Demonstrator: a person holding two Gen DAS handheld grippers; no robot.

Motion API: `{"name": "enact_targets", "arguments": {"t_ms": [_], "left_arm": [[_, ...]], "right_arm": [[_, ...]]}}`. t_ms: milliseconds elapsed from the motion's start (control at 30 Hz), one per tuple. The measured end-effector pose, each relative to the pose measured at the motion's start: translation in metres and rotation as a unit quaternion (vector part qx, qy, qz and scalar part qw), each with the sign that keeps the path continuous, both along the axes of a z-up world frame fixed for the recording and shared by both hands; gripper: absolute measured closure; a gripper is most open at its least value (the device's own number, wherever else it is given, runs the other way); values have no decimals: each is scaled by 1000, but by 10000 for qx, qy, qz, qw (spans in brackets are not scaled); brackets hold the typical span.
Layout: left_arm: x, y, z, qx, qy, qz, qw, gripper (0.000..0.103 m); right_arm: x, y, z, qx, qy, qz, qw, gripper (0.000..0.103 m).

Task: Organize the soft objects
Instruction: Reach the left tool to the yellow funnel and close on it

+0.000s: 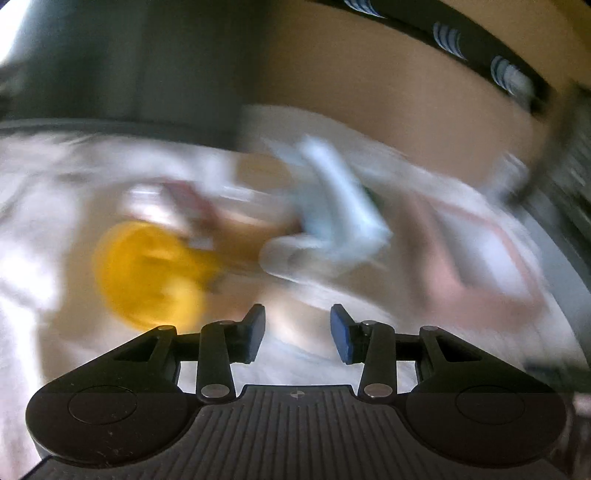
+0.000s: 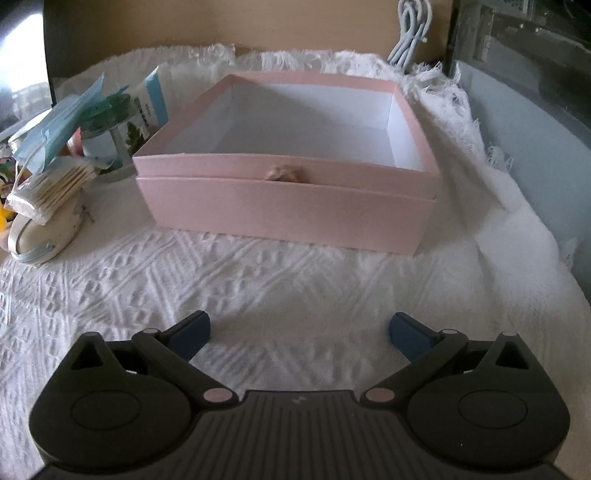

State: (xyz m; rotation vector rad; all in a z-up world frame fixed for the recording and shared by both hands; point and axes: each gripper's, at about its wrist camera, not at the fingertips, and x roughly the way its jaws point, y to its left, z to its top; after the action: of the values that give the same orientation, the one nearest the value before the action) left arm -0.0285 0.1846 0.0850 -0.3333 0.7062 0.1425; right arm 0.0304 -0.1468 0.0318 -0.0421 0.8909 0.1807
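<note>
In the right wrist view an open pink box point(image 2: 284, 206) with a white inside stands on the white textured cloth point(image 2: 258, 280). Left of it lies a pile of soft things: blue face masks point(image 2: 62, 125), a pack of cotton swabs point(image 2: 48, 192) and a white rounded item point(image 2: 44, 232). My right gripper point(image 2: 300, 332) is open and empty, in front of the box. The left wrist view is blurred: a yellow round object point(image 1: 147, 273), a pale blue item point(image 1: 332, 221) and the pink box point(image 1: 487, 258) show. My left gripper point(image 1: 297, 332) is open and empty above the cloth.
A white cable point(image 2: 410, 33) hangs at the back against a tan wall. A dark grey unit point(image 2: 524, 122) borders the cloth on the right. A small carton with blue print point(image 2: 151, 99) and a cup point(image 2: 103, 147) stand behind the pile.
</note>
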Motion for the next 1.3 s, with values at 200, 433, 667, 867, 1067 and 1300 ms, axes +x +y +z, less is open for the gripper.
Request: {"name": "enact_targets", "arguments": {"t_ms": [200,433,667,867,1067,1300], "left_arm": [[36,50,-13,-334,253,671,9969,60],[64,63,-36,-333,404,970,9939,67],[64,73,-41,-727,394,826,9931,68],[59,77,-45,-850,339,617,9939,73],[41,70,-28,-686,-49,436,9967,91],[8,77,-2,-286,-442,488,9974,94]], "right_arm": [[-21,45,17,-170,-586,454,9971,0],[-36,84,22,-250,-414,797,9956,4],[-52,71,14,471,-327,194,9982,2],[-44,86,11,96,-546,306,9980,3],[-28,98,20,-293,-612,324,9972,3],[-26,123,46,-366,-1113,926,9888,4]]}}
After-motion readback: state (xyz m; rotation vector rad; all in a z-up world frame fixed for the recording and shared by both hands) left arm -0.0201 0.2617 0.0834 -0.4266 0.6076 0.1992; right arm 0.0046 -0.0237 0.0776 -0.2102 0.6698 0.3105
